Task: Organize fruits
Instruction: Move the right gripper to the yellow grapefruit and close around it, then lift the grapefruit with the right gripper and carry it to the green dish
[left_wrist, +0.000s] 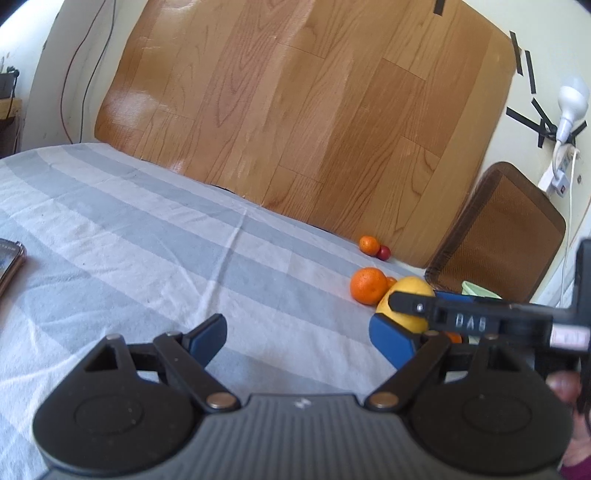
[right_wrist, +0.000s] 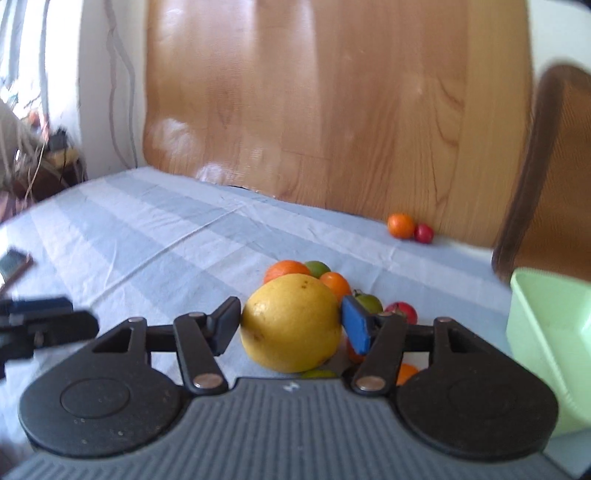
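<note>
Behind the big yellow fruit (right_wrist: 291, 323) the smaller fruits are mostly hidden, and the green bin (right_wrist: 546, 343) is cut off at the frame edge. My right gripper (right_wrist: 291, 325) clamps that fruit between its jaws over the striped cloth (right_wrist: 166, 236). My left gripper (left_wrist: 299, 339) stands released, holding nothing.

Right wrist view: one large yellow citrus (right_wrist: 291, 325), four oranges (right_wrist: 400, 225) plus an orange sliver low down, two red fruits (right_wrist: 423, 233), three green fruits (right_wrist: 318, 267), one pale green bin (right_wrist: 546, 354) at 3 o'clock.
</note>
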